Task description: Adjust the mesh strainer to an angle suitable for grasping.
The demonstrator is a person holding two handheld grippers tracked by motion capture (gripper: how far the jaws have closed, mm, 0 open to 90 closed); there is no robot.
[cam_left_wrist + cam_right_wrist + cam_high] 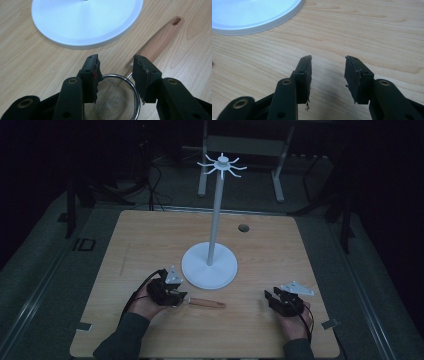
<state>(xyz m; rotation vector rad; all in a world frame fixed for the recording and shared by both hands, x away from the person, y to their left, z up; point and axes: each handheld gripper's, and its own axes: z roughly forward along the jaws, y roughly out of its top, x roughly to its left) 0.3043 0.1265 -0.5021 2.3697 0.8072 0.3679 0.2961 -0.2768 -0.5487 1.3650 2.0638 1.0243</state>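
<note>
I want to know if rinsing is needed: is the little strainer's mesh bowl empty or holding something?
Empty: in the left gripper view the strainer shows bare mesh inside its rim, though the jaws hide part of the bowl.

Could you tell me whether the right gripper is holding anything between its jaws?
No: in the right gripper view the right gripper has its jaws apart, with bare wooden table between them.

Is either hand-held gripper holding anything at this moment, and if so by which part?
Nothing is held. The left hand-held gripper has open jaws straddling the mesh strainer at its rim, pads apart from it. The right hand-held gripper is open over bare table.
</note>
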